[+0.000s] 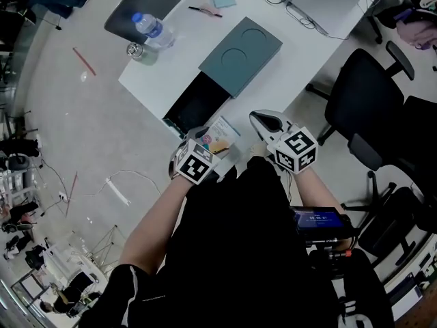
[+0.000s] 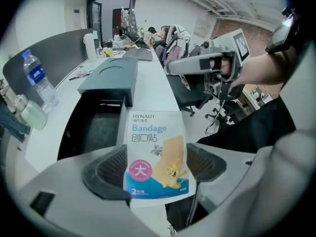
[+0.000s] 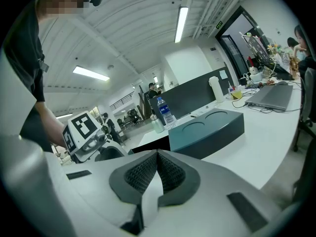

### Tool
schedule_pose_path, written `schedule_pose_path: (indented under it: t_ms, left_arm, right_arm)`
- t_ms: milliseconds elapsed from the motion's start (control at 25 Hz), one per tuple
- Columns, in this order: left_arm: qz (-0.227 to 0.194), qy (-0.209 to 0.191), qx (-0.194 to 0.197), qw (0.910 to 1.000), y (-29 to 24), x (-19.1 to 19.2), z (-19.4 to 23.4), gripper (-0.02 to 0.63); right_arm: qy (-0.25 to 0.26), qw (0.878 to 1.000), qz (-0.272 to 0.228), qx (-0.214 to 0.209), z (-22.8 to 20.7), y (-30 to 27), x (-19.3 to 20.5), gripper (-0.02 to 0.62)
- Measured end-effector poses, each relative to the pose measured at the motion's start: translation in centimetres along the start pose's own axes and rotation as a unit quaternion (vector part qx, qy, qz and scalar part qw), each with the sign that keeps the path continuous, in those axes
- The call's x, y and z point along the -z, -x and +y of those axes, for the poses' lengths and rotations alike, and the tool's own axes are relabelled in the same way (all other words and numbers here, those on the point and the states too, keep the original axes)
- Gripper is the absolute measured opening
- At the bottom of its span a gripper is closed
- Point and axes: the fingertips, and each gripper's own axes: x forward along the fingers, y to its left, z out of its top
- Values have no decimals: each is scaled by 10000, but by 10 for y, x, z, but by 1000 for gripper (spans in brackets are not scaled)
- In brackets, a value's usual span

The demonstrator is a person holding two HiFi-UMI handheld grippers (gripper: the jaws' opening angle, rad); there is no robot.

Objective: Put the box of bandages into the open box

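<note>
**Operator:** What have I got, and how will it behave?

**Guide:** The jaws of your left gripper [image 2: 154, 166] are clamped on the box of bandages [image 2: 153, 132]. There is one pad on each long side edge, at the end nearest you. I'd judge it light, thin card: flat, a little springy, and easy to dent if you squeeze harder. The glossy face may be slippery. The side edges are probably its stiffest part, so that hold looks sound to me.

**Operator:** And its looks?

**Guide:** It is a slim white carton with blue "Bandage" lettering. It shows a tan plaster with cartoon figures, a pink round mark and a blue band along the bottom.

**Operator:** Where is it?

**Guide:** It is just on the near side of the open box [image 2: 96, 127] and slightly to its right, above the bare strip of table [image 2: 154, 90]. The dark cavity lies just beyond it. The teal lid [image 2: 111, 75] sits at the far end of the open box. I cannot tell whether the carton touches the table.

**Operator:** My other side?

**Guide:** The jaws of your right gripper [image 3: 157, 158] are pressed together with nothing between them. You hold it to the right of the open box, past the table's edge.
</note>
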Motion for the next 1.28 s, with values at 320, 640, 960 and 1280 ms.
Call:
schedule_pose_path:
  t_ms: [320,640,960,1280]
  left_arm:
    - [-305,156,-128,9993,20,-16,16,377]
    - [-477,146,-373,9981,31,-33,57,377]
    - [-390,228,-505,9977,27,-47,83,377]
    - [-30,-12,-540,9985,8,-44,105,377]
  right_arm:
    - [9,10000,28,47,-1,3,2,26]
    - [-20,9999,-14,126,-4,5,-2,26]
    - [-130,9995,-19,283,-14,13,2,26]
    - [-245,9987,-149,416,-22,12,1,26]
